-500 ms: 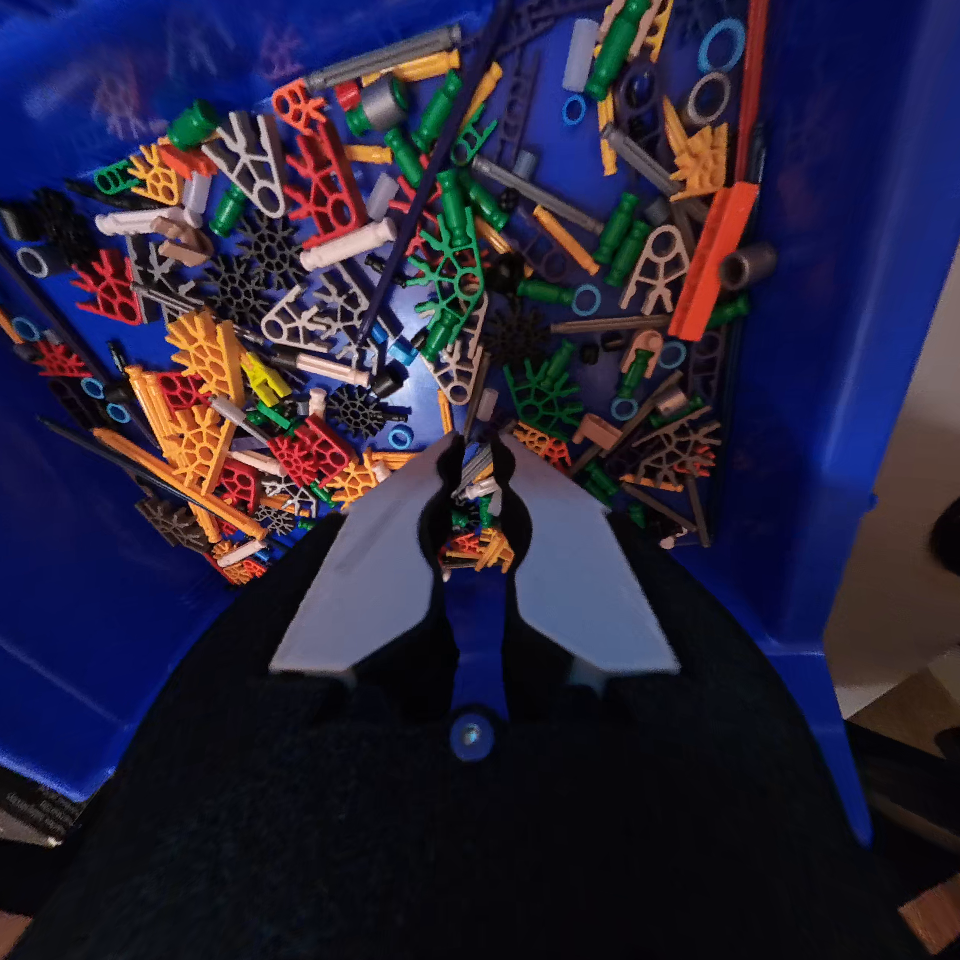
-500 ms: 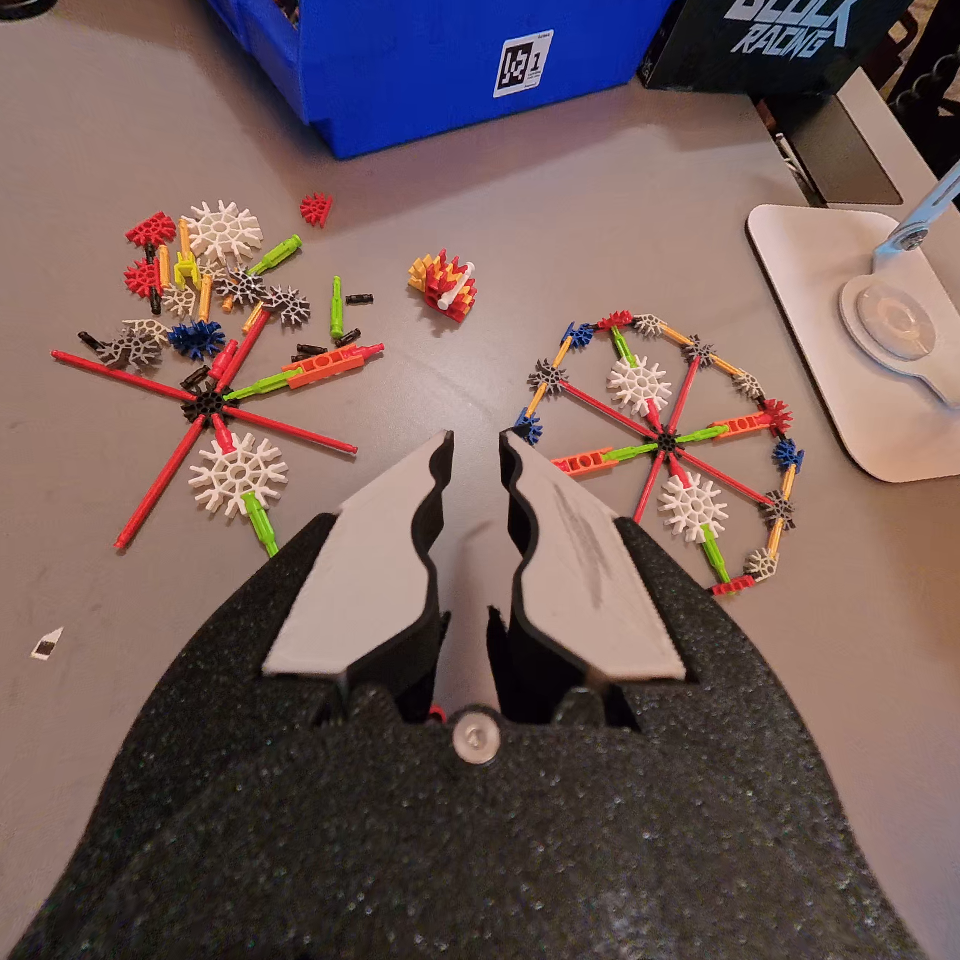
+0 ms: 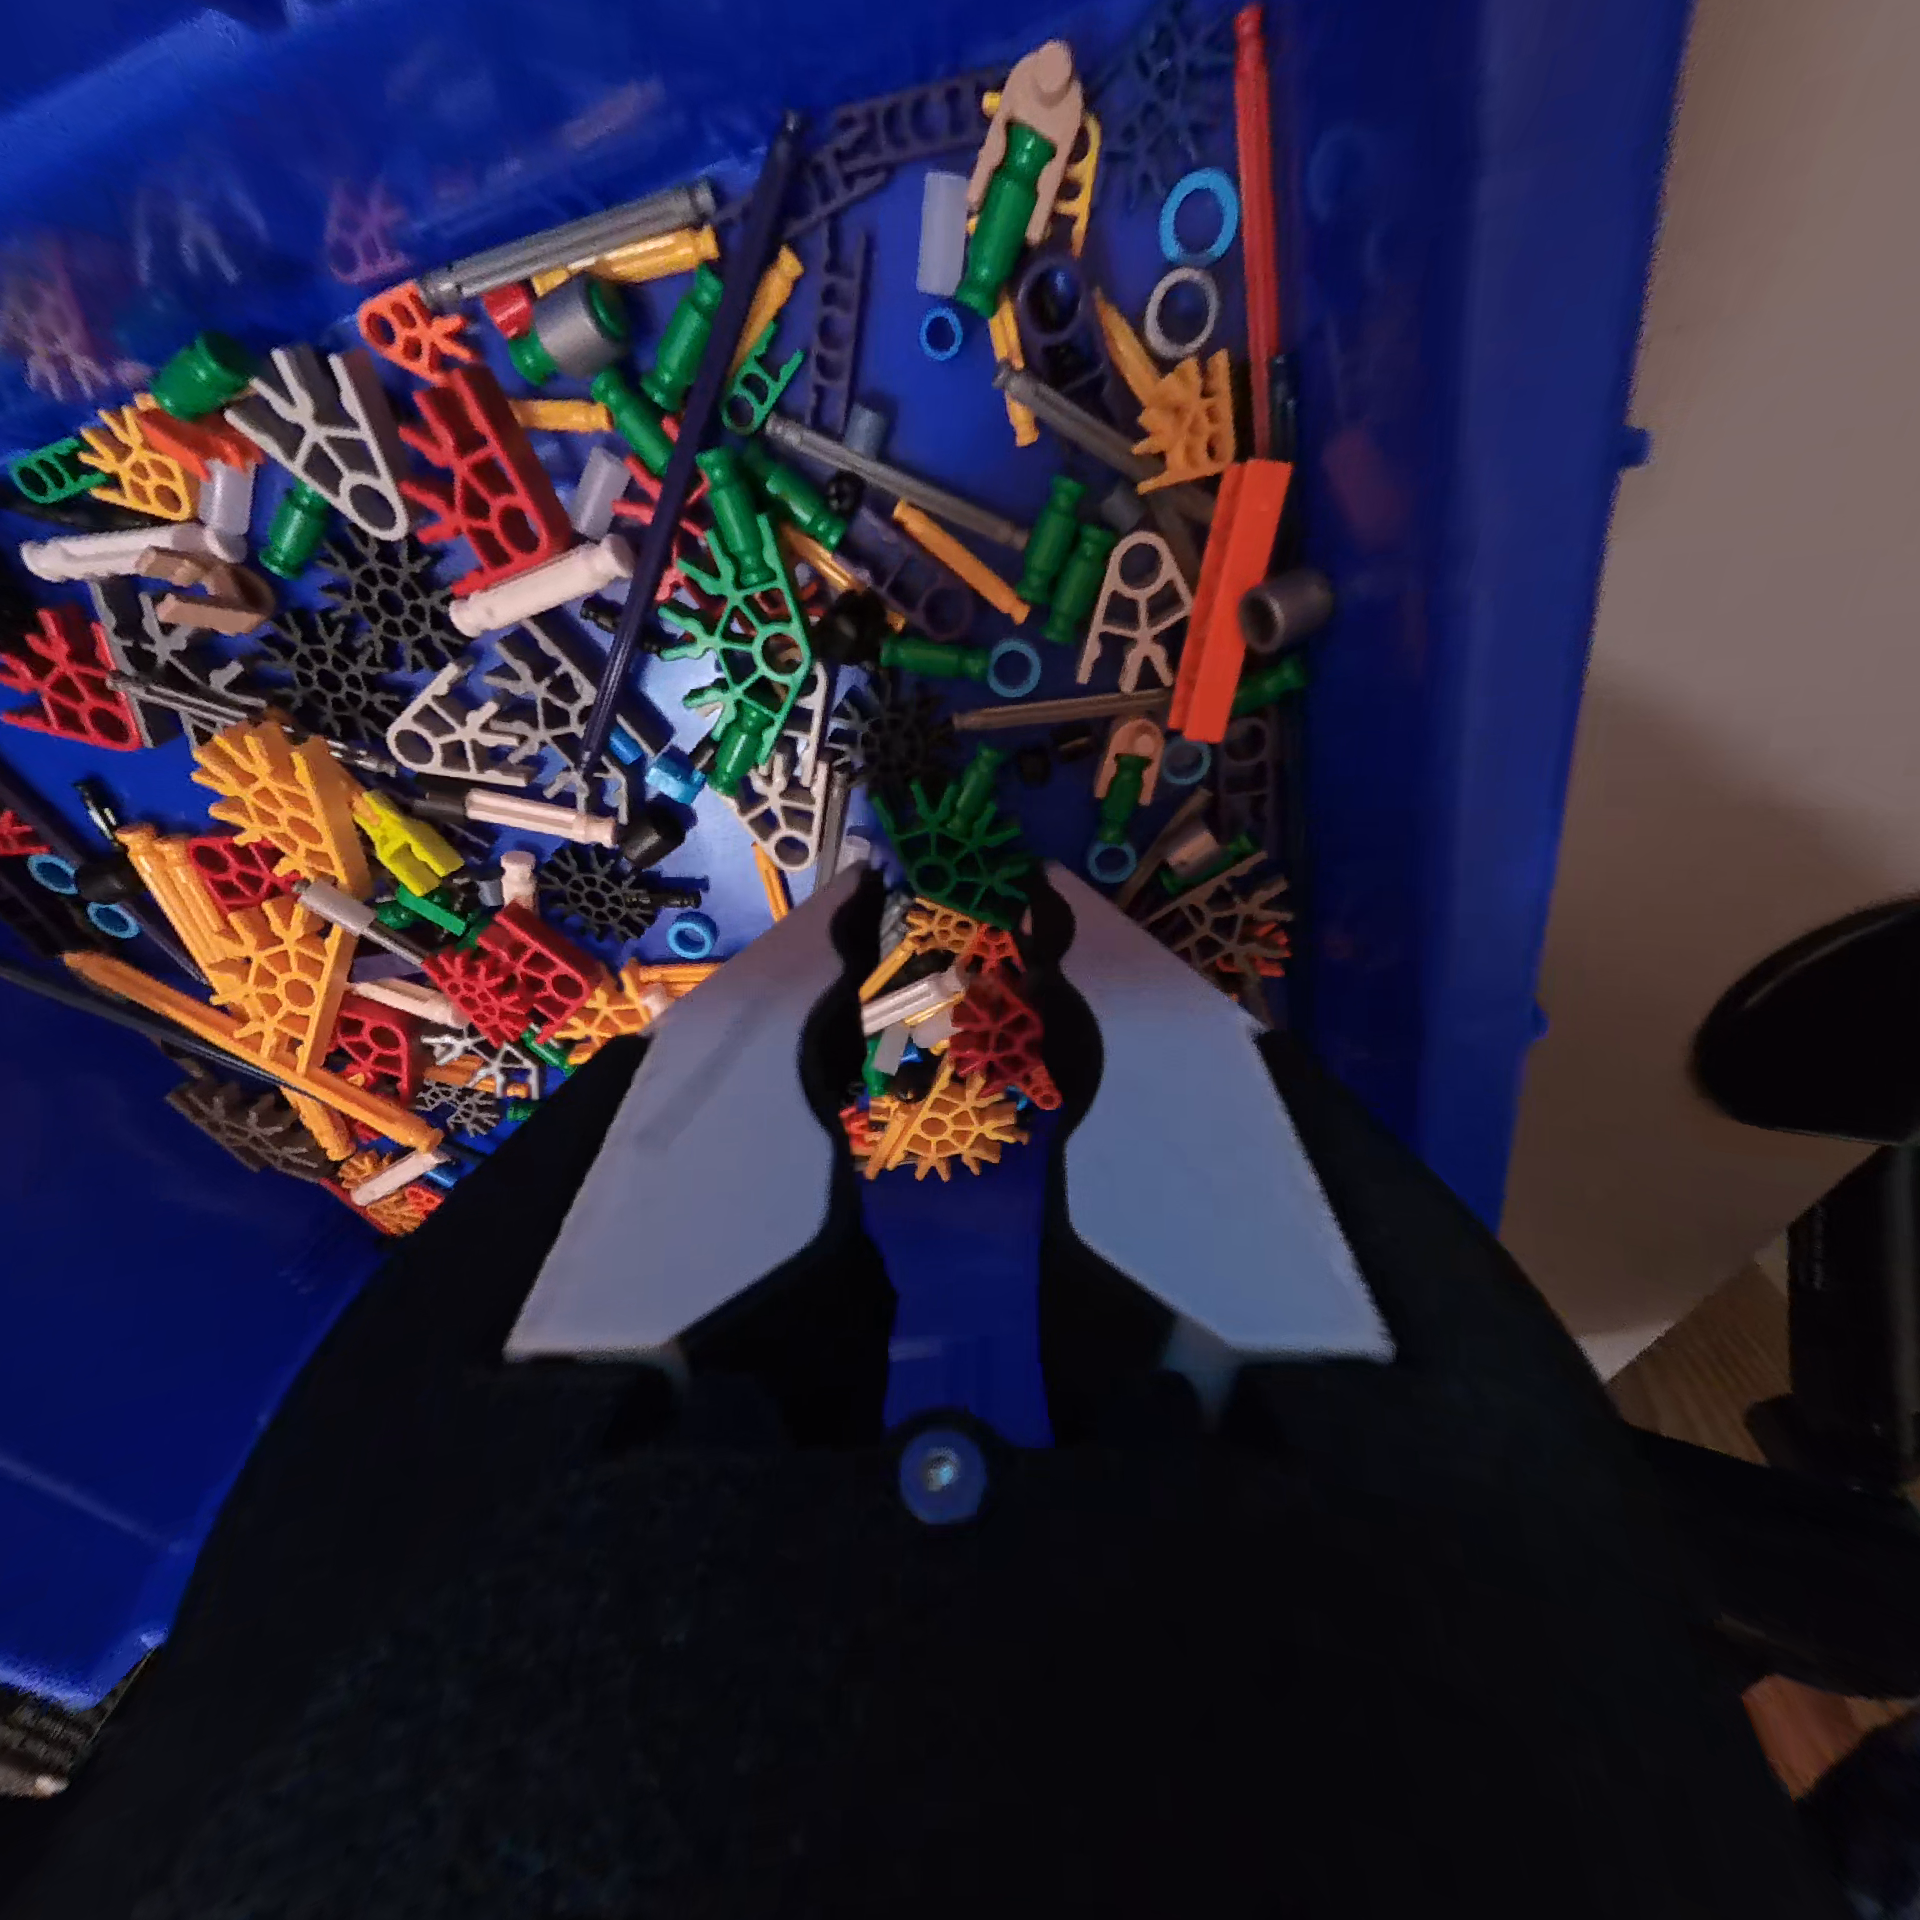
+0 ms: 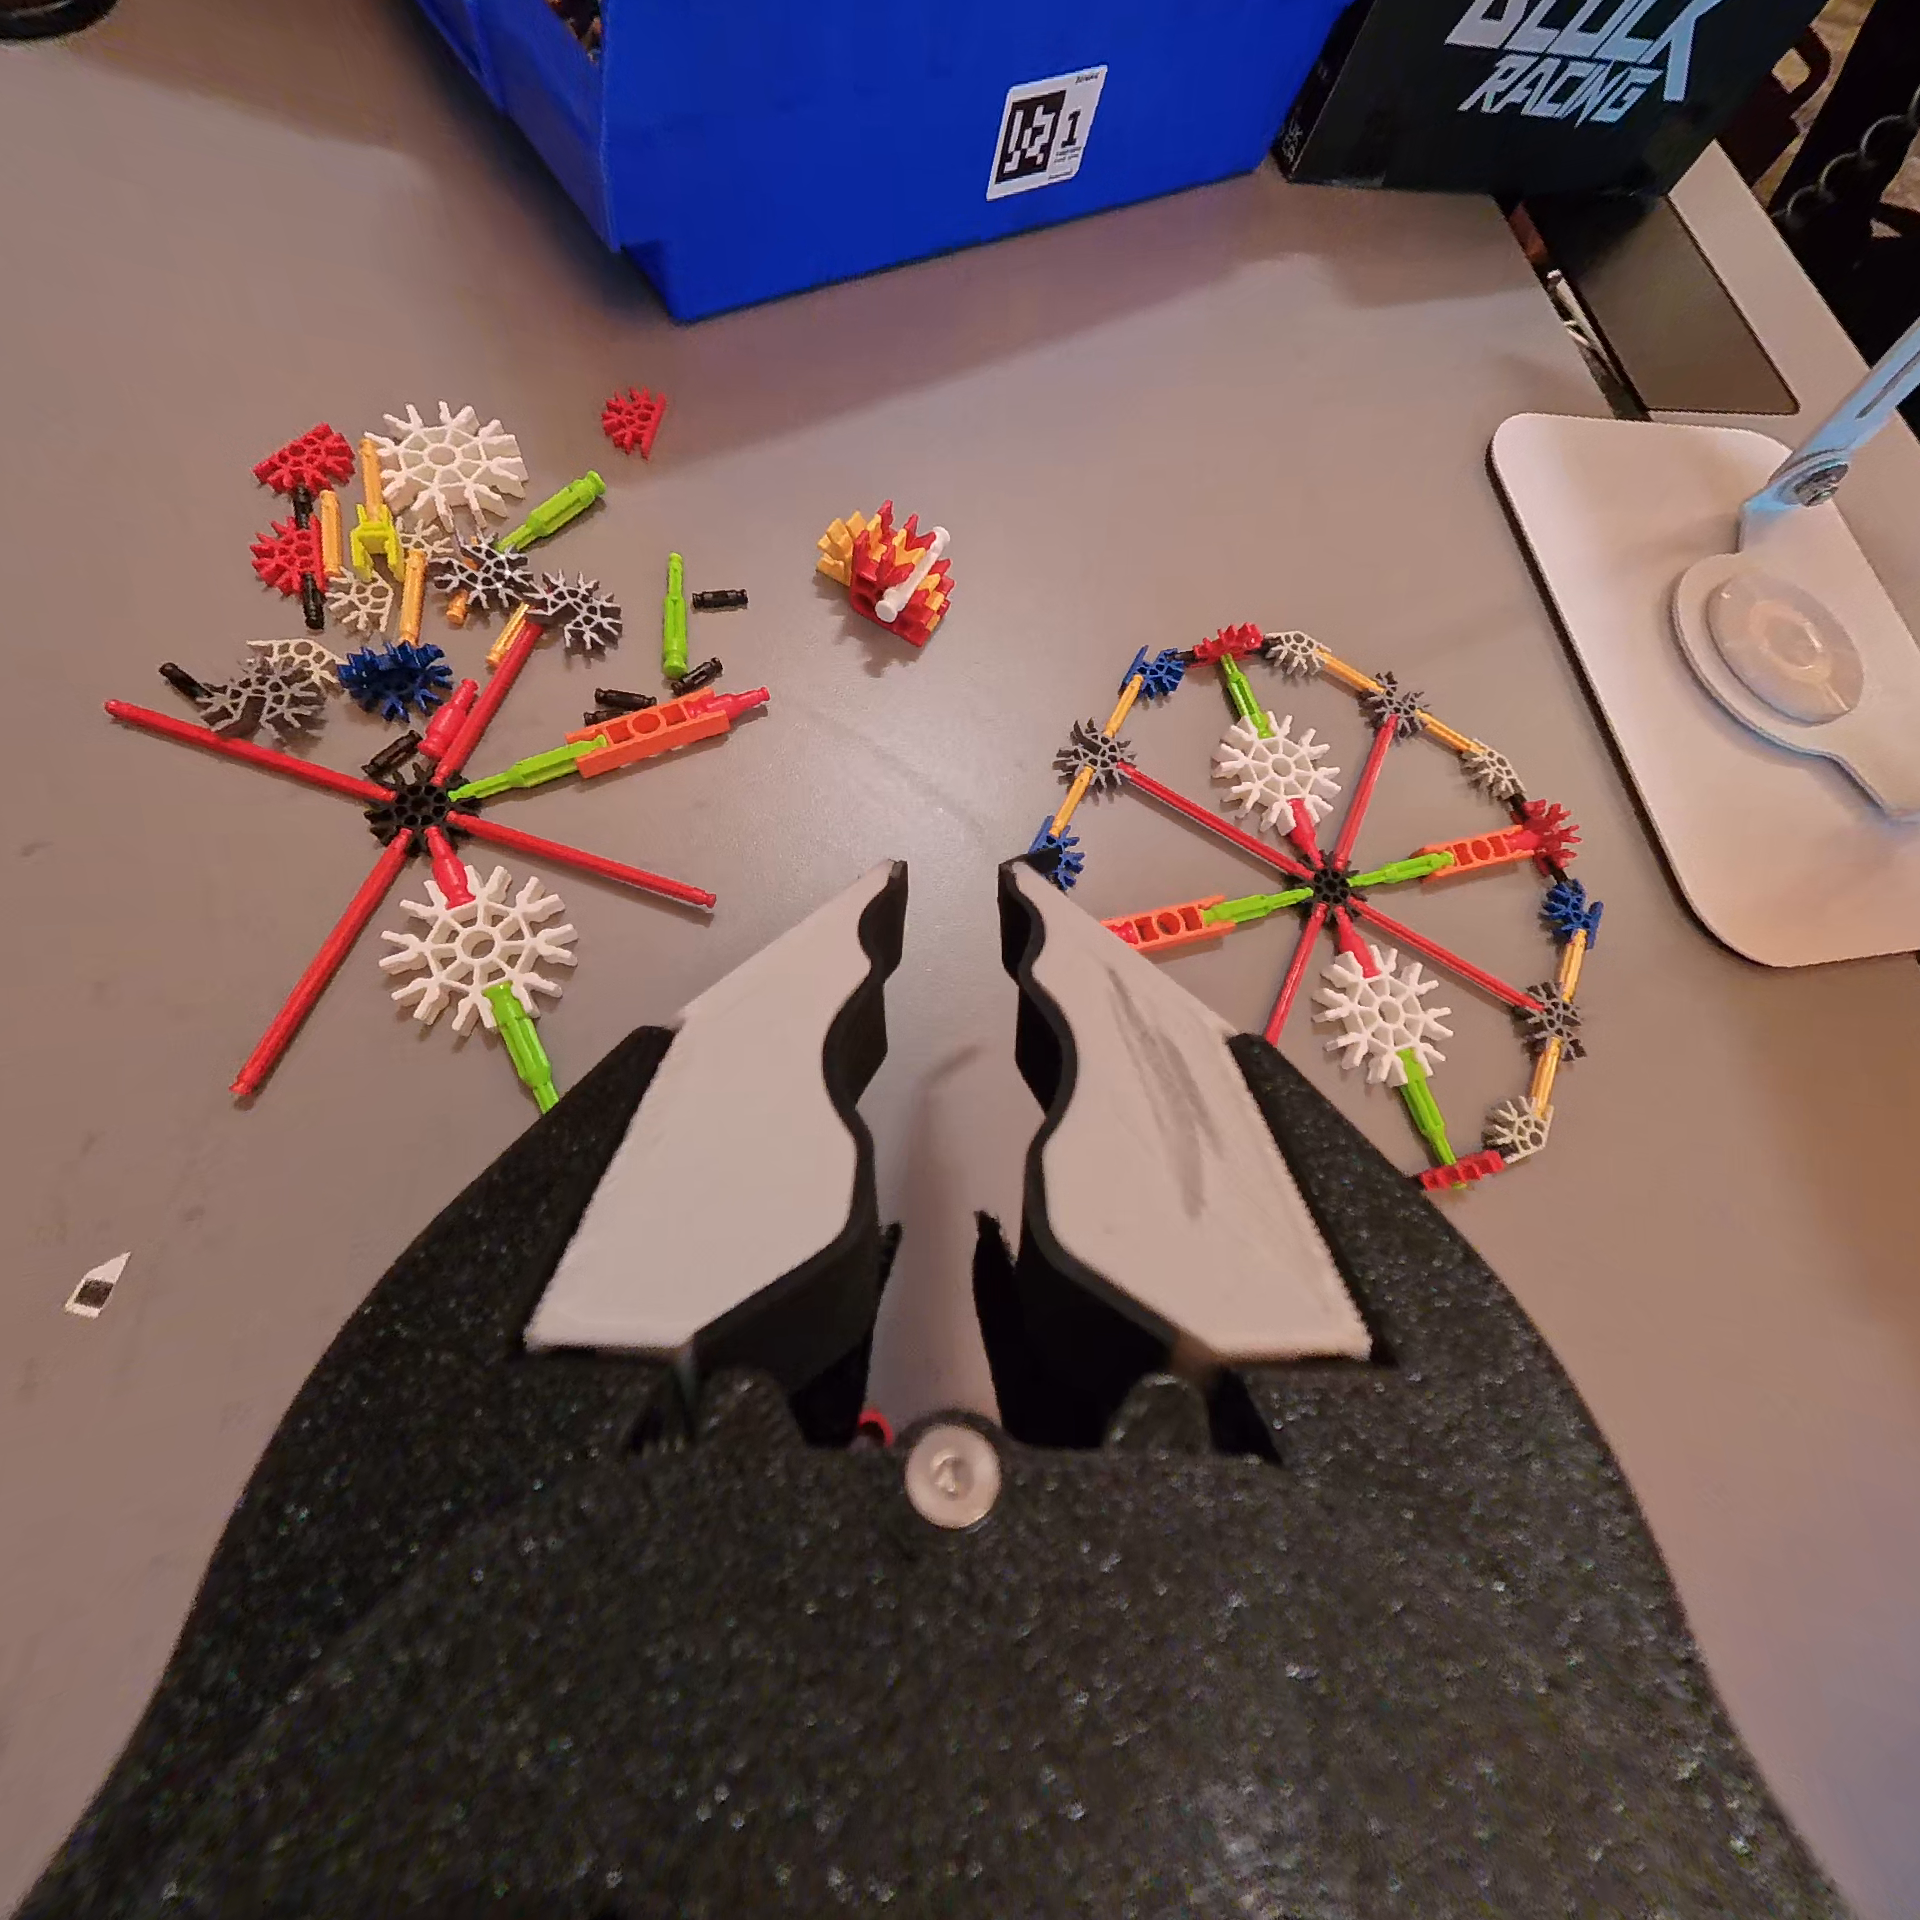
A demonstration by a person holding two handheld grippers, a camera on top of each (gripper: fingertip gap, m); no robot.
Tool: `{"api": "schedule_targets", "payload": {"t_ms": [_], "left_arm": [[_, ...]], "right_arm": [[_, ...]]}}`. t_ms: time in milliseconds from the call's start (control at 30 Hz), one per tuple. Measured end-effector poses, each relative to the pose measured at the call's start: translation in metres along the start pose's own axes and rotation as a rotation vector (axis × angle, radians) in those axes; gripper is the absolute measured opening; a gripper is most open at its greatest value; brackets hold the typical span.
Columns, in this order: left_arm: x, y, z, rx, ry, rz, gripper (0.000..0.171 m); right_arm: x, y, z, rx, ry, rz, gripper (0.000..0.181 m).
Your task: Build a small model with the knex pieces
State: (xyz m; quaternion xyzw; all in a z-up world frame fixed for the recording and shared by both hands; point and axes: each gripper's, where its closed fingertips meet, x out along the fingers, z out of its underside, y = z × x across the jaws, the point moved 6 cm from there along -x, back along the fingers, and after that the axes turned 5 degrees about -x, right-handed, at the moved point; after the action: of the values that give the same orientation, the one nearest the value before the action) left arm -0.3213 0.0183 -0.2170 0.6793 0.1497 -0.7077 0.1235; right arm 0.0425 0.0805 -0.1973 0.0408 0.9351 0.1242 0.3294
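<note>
The left tongs (image 3: 951,883) hang inside a blue bin (image 3: 1455,623), parted and gripping nothing, their tips just above a jumble of plastic building pieces (image 3: 644,623) that covers the bin floor. Between the two fingers lie a green connector (image 3: 951,847), a red connector (image 3: 997,1029), a small white rod (image 3: 909,1003) and, closer in, an orange toothed connector (image 3: 945,1127); whether the tips touch any of them cannot be told. Along the bin's right wall lies a flat orange strip (image 3: 1231,597) with a grey sleeve (image 3: 1286,608) beside it. The right tongs (image 4: 951,883) are over the grey tabletop (image 4: 935,416), also released and empty, pointing at a bare patch between two builds. To their right lies a flat wheel (image 4: 1325,888) of red spokes with a rim of small connectors, its nearest blue connector (image 4: 1058,854) just beside the right fingertip. To their left lies a loose star of red rods (image 4: 416,810) on a black hub, with a white snowflake piece (image 4: 478,951) attached and a scatter of small parts (image 4: 416,582) beyond it. Farther ahead sits a small red and yellow clump (image 4: 888,571), and behind it the outside of the blue bin (image 4: 831,156) bearing a white sticker (image 4: 1044,130). At the right edge stand a black box (image 4: 1538,94) and a pale stand base (image 4: 1662,675).
</note>
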Motion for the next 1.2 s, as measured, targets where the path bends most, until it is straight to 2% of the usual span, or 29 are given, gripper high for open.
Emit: {"api": "schedule_targets", "payload": {"t_ms": [67, 267, 467, 633, 700, 800, 867, 967, 1100, 1200], "left_arm": [[0.003, 0.001, 0.000, -0.003, -0.006, 0.011, 0.031], [0.007, 0.002, -0.003, 0.016, -0.012, 0.028, 0.026], [-0.002, -0.011, 0.000, 0.012, 0.004, -0.034, 0.025], [-0.020, -0.056, 0.010, -0.101, 0.047, -0.212, 0.027], [-0.024, -0.080, 0.017, -0.168, 0.044, -0.358, 0.056], [-0.031, -0.089, 0.015, -0.188, 0.115, -0.452, 0.055], [-0.036, -0.090, 0.008, -0.204, 0.184, -0.463, 0.053], [-0.040, -0.106, 0.006, -0.246, 0.218, -0.562, 0.052], [-0.038, -0.121, -0.003, -0.305, 0.352, -0.581, 0.051], [-0.027, -0.127, -0.003, -0.334, 0.355, -0.616, 0.049]], "right_arm": [[0.000, 0.000, 0.000, -0.001, 0.000, 0.000, 0.017], [0.000, -0.001, 0.000, -0.002, -0.002, -0.002, 0.017], [-0.001, 0.000, -0.001, -0.004, 0.000, 0.002, 0.017], [-0.001, 0.000, -0.001, -0.006, 0.001, 0.003, 0.017], [-0.003, 0.000, -0.002, -0.008, 0.005, 0.007, 0.017], [-0.003, 0.000, -0.002, -0.008, 0.008, 0.008, 0.017], [-0.001, -0.001, -0.002, -0.007, 0.005, 0.003, 0.017], [0.002, -0.002, 0.000, -0.005, 0.000, -0.006, 0.017], [0.003, 0.000, 0.002, 0.002, 0.000, -0.003, 0.017], [0.004, 0.001, 0.002, 0.010, 0.010, -0.002, 0.017]]}}
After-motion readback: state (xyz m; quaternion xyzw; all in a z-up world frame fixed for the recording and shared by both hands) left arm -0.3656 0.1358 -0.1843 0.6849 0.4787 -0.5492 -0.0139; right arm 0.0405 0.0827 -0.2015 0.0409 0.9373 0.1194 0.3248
